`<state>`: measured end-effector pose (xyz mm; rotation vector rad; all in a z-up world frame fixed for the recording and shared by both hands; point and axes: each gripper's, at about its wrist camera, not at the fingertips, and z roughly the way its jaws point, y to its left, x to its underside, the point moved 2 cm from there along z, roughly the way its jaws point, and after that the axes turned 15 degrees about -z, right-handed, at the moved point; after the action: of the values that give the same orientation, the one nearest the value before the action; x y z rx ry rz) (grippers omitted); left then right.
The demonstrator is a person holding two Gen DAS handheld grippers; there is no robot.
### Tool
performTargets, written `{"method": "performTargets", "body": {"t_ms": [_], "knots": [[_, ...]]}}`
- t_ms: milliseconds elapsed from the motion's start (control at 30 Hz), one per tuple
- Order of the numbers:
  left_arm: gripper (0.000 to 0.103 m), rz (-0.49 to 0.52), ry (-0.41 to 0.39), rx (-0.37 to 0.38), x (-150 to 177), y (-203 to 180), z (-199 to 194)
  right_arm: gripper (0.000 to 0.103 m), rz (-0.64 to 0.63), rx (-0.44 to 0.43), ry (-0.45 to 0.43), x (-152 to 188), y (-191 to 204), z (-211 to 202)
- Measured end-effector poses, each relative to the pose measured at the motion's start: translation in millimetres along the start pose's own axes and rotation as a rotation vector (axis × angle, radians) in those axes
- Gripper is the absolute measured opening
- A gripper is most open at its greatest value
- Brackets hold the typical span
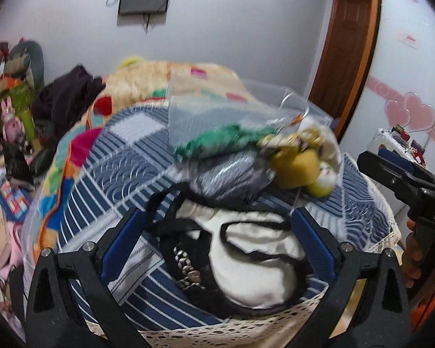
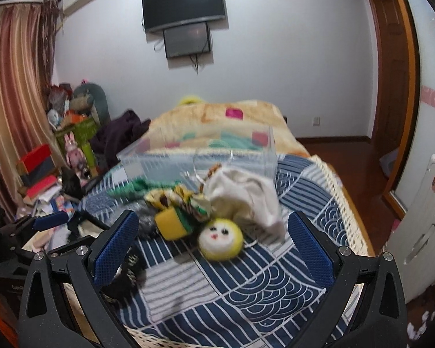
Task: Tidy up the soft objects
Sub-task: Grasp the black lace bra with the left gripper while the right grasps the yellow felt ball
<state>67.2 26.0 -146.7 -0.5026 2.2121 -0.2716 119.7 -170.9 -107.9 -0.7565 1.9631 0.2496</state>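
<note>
A pile of soft objects lies on the blue patterned bedspread [image 2: 246, 295]. A white and black cloth bag [image 1: 255, 258] lies between the open fingers of my left gripper [image 1: 217, 226]. Behind it are a grey knit piece [image 1: 226, 179], a green knit piece [image 1: 217, 142], a yellow sponge [image 1: 295, 168] and a clear plastic box [image 1: 246, 98]. My right gripper [image 2: 211, 232] is open over a round yellow plush face [image 2: 220, 239], with the yellow sponge [image 2: 171, 224], a white cloth [image 2: 246, 194] and the clear box [image 2: 194, 156] beyond.
A colourful blanket [image 2: 217, 119] covers the far bed. Clutter and boxes [image 2: 43, 168] stand on the left by the curtain. A white suitcase [image 2: 420, 217] stands at the right. My right gripper also shows at the right edge of the left wrist view [image 1: 403, 179].
</note>
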Motion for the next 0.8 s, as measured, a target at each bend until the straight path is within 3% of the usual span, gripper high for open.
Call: {"method": "performTargets", "body": {"t_ms": [167, 200, 233, 300, 533, 600, 800], "knots": [[0.1, -0.024, 0.054, -0.005, 6.0, 12.0, 17.8, 0.09, 0.005, -0.014, 0.079, 10.9, -4.5, 19.6], [0.095, -0.025, 0.068, -0.002, 7.4, 12.6, 21.2, 0.087, 0.012, -0.02, 0.096, 13.2, -7.1, 23.9], [0.085, -0.023, 0.088, 0.007, 8.7, 12.7, 25.3, 0.085, 0.019, -0.024, 0.111, 15.0, -9.8, 27.2], [0.082, -0.008, 0.075, 0.005, 10.3, 11.5, 26.1, 0.078, 0.036, -0.035, 0.14, 19.0, -15.5, 33.3], [0.032, 0.017, 0.091, 0.04, 15.3, 4.5, 24.5, 0.058, 0.075, -0.107, 0.193, 25.9, -19.9, 49.9], [0.025, 0.011, 0.091, 0.05, 16.5, 5.9, 22.2, 0.042, 0.1, -0.155, 0.208, 28.4, -21.1, 52.3], [0.01, -0.015, 0.097, 0.079, 15.3, 9.1, 14.6, 0.041, 0.128, -0.156, 0.172, 31.4, -22.9, 39.8]]}}
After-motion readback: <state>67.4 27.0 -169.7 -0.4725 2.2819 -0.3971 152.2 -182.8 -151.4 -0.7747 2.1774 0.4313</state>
